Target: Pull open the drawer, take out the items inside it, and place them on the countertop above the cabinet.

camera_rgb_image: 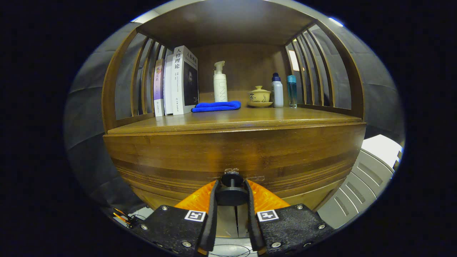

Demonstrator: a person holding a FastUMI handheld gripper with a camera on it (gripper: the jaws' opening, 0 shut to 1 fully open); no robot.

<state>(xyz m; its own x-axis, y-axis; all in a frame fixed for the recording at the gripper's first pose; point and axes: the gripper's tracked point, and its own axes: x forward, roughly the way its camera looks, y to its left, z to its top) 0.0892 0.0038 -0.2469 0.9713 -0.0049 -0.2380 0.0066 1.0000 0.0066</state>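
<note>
Gripping round dark drawer knob [231, 192] between both fingers of gripper [231, 189] | knob stem points straight back at gripper | brown wooden drawer front [232, 157] long axis sideways, just ahead

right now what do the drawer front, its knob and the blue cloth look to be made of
Drawer front: wood or wood veneer, brown with horizontal grain and a slight sheen.
Knob: dark and smooth, metal or plastic, hard to tell; the gripper has a finger on each side of it.
Blue cloth: soft folded fabric, likely microfibre, with a matte, fuzzy look.
</note>
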